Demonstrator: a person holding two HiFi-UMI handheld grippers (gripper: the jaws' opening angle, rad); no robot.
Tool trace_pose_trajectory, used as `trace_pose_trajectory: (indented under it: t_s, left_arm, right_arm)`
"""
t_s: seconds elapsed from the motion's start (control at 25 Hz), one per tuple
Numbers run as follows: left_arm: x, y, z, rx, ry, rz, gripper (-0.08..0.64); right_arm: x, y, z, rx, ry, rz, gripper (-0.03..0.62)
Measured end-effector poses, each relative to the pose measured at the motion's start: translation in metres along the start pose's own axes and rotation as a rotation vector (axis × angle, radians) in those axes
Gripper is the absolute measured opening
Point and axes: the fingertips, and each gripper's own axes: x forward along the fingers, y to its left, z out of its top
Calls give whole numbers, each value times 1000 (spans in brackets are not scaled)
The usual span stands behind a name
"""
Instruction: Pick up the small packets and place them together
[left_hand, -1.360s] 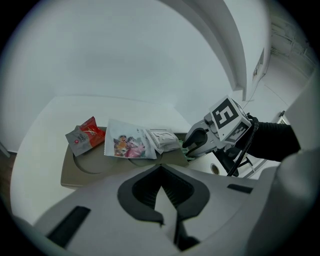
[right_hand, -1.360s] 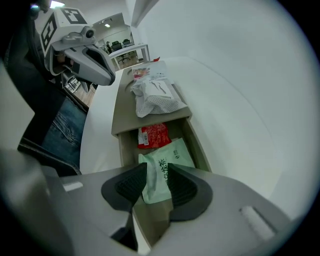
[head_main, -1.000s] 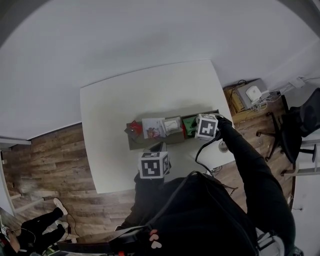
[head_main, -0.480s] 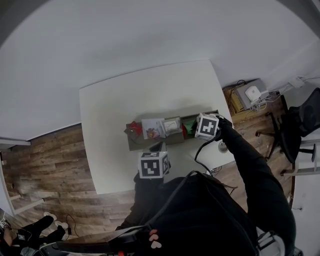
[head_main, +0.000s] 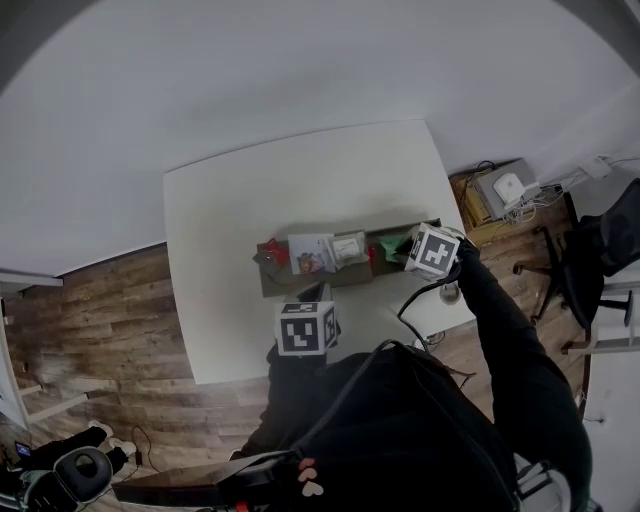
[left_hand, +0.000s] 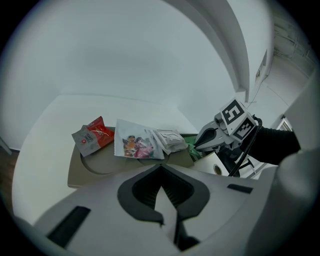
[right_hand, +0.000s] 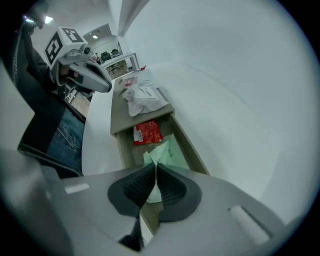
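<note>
Now: right gripper (right_hand: 156, 167) points steeply down into tray's (left_hand: 80, 172) deep well. Jaws just been closing, now pinched on upstanding corner of green packet (right_hand: 170, 152); likely because rest lies flat between well walls, so corner is only catchable edge. Red packet (right_hand: 147, 133) in same well, untouched. White packets (right_hand: 145, 100) heaped on tray's raised shelf, probably gathering spot. Left gripper (left_hand: 160, 169) off tray's near side, jaws together, empty, judged parked clear. Tray sits on counter (head_main: 300, 190).
</note>
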Motion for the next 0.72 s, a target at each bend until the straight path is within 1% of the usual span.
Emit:
trace_pose_trajectory:
  t_s: [0.24, 0.4, 0.72]
  left_arm:
    - [-3, 4, -4, -2, -2, 2, -1]
    - [-7, 6, -7, -7, -10, 7, -1]
    - [-14, 8, -13, -20, -24, 13, -2]
  right_arm:
    - [-21, -2, -1, 37, -49, -59, 14]
    - [-37, 2, 10, 40, -111, -98, 14]
    - [-68, 16, 56, -49, -229, -169, 14]
